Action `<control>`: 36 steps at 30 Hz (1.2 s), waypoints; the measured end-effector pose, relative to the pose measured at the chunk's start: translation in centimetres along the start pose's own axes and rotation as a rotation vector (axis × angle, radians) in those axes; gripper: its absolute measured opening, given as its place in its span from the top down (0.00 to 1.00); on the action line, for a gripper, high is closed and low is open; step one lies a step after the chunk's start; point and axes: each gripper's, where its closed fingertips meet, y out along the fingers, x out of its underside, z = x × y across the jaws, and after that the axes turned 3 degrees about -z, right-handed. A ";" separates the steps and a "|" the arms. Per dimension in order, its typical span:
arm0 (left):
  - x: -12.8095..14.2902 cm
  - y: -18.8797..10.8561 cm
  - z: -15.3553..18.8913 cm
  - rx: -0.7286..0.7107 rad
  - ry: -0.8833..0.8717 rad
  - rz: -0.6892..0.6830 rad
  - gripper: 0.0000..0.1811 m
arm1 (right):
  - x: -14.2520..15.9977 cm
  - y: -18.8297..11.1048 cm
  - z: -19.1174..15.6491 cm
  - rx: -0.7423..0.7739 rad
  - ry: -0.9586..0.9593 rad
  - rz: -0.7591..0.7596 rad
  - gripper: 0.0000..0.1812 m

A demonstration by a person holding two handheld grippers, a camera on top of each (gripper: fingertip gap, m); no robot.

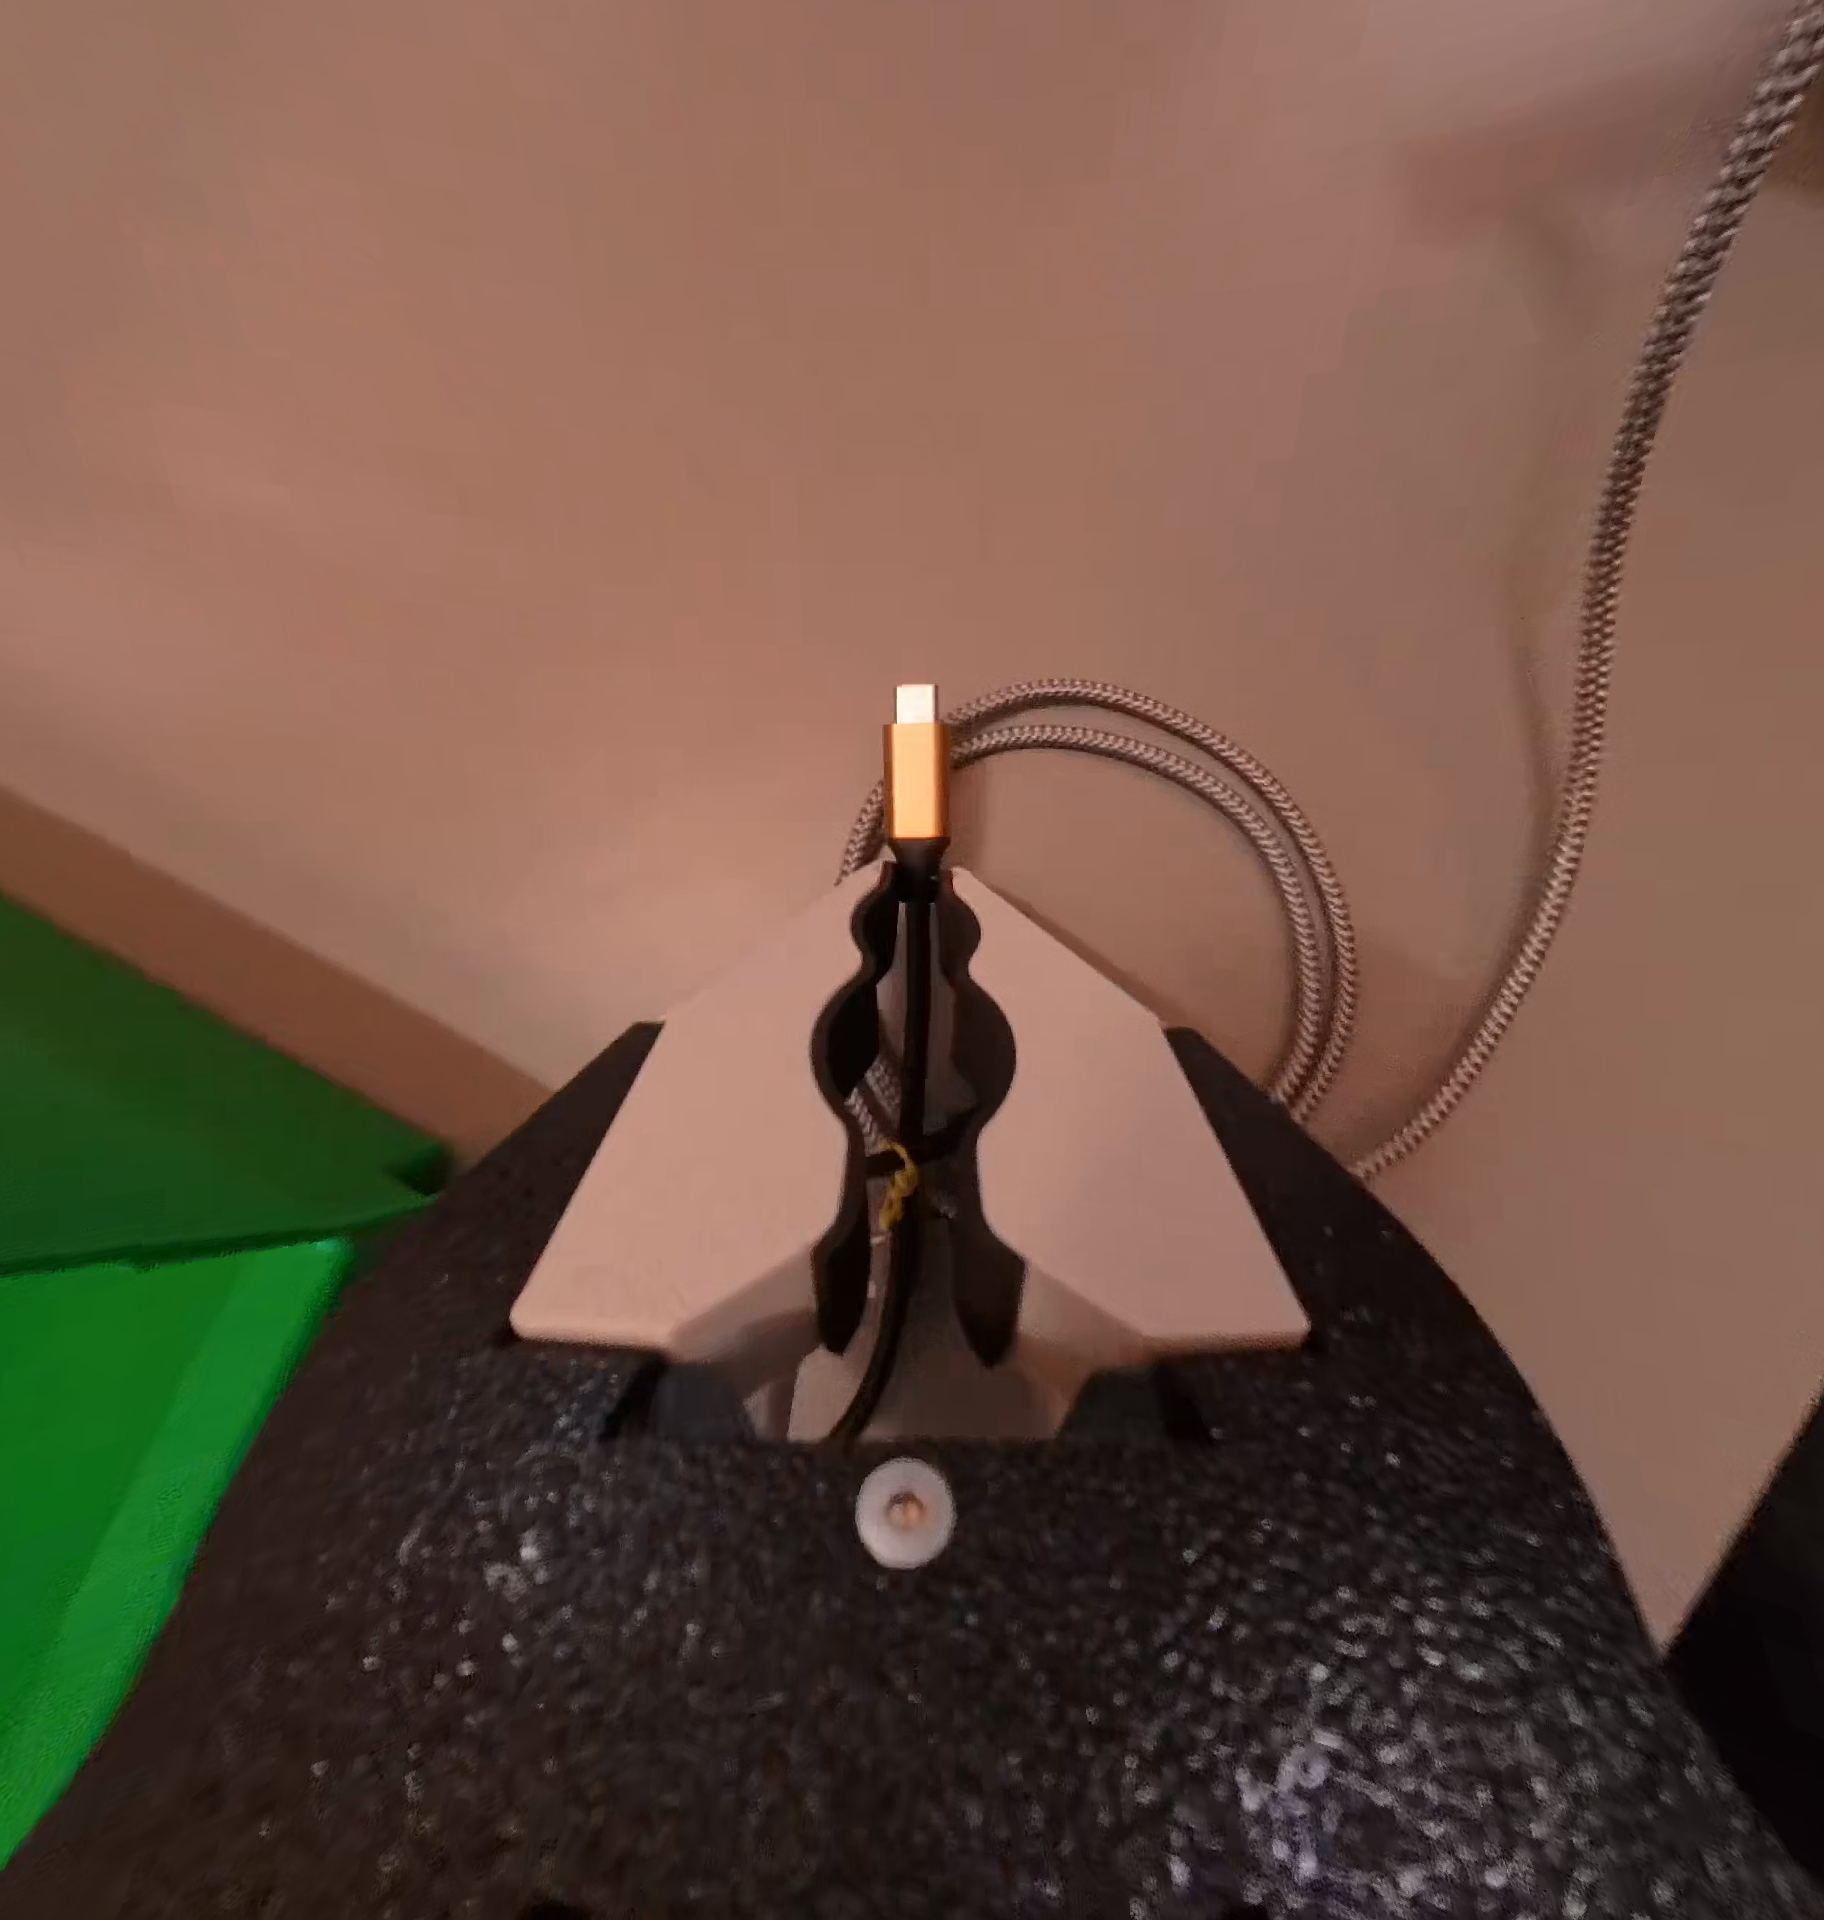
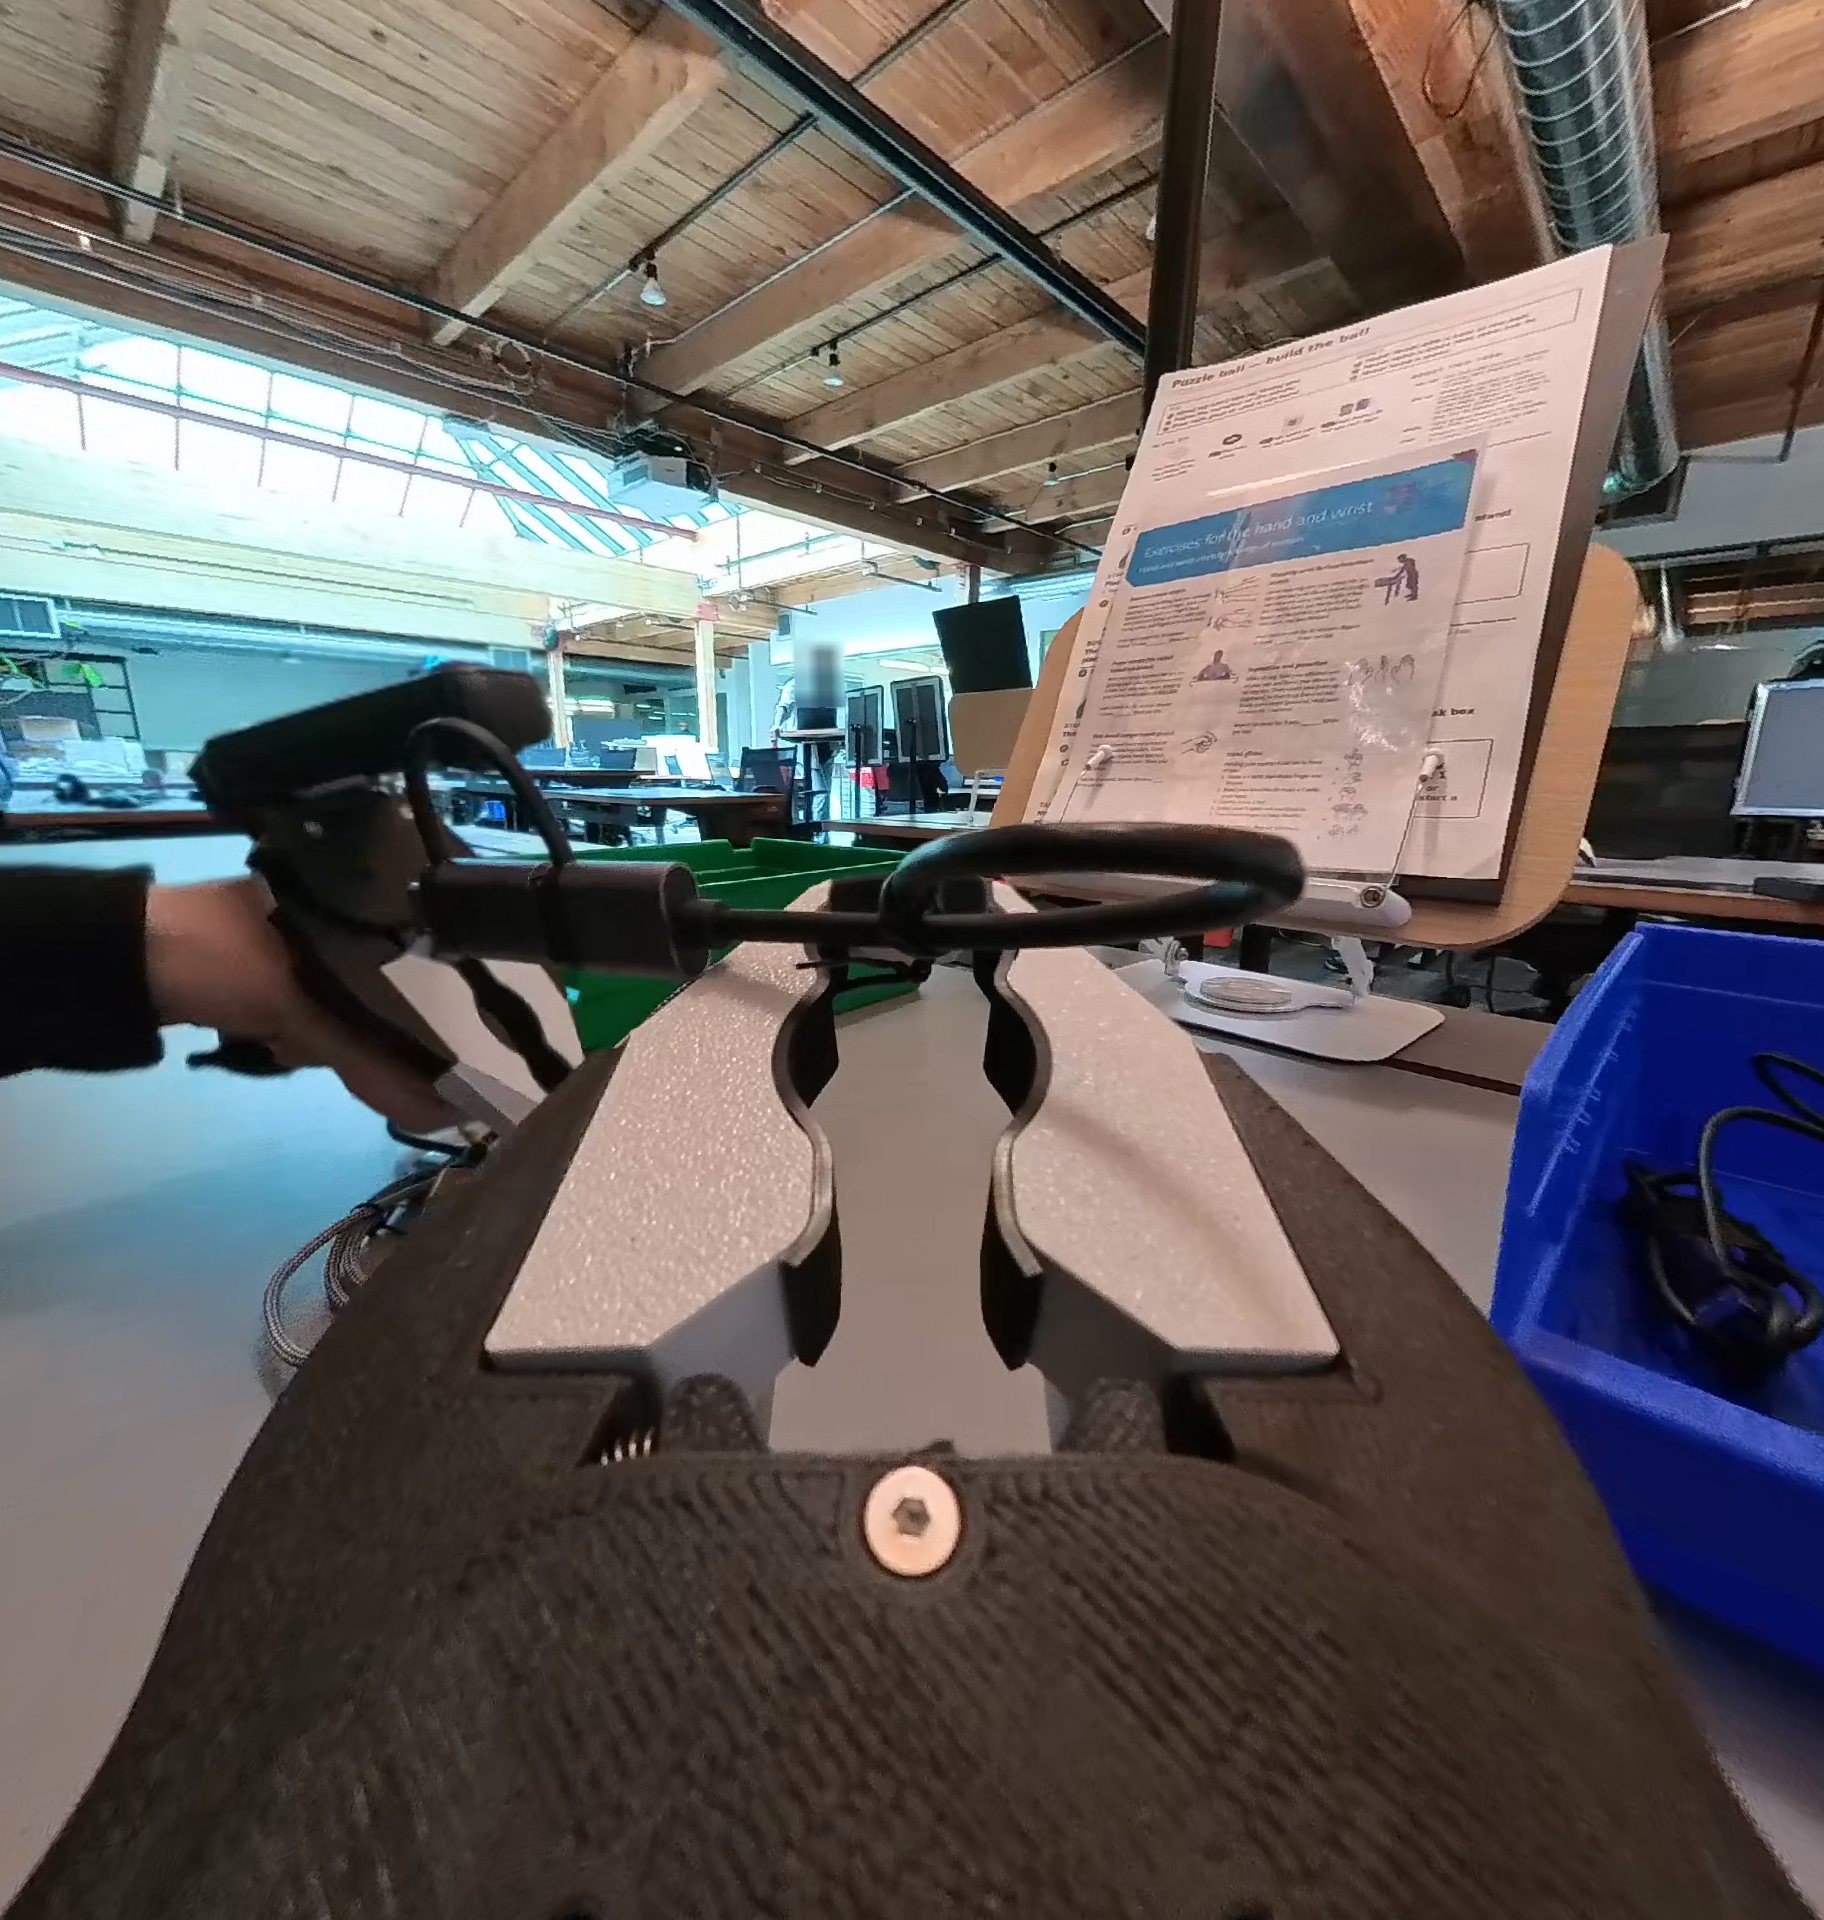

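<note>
In the left wrist view my left gripper [image 1: 913, 883] is shut on a thin black cable [image 1: 913, 997]. Its orange metal plug [image 1: 916, 779] sticks out just past the fingertips. A grey braided cable [image 1: 1303, 935] loops on the table behind the plug and runs up to the right. In the right wrist view my right gripper [image 2: 908, 935] is closed at its tips on a coiled black cable [image 2: 1095, 852]. A thick black cylindrical plug [image 2: 575, 914] sticks out to the left. The left gripper [image 2: 368, 831], held by a hand, points down at the table beside it.
A green bin [image 1: 108, 1195] lies left of the left gripper and shows behind the fingers in the right wrist view [image 2: 742, 868]. A blue bin [image 2: 1666, 1299] with black cables stands at the right. A wooden document stand [image 2: 1573, 727] with papers is behind. The gap from one gripper's tips to the other's is roughly 20 cm.
</note>
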 end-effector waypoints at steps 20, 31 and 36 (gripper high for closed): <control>-2.1 -1.1 0.5 -0.048 -0.096 0.289 0.97 | -0.5 -0.2 -0.6 -0.088 0.104 0.050 0.88; -9.9 -9.0 8.8 0.076 -0.064 0.256 0.97 | -1.6 -0.5 -1.5 -0.169 0.152 0.123 0.88; -11.5 -7.9 10.3 0.027 -0.124 0.169 0.97 | -1.7 -0.5 -1.6 -0.125 0.053 0.122 0.88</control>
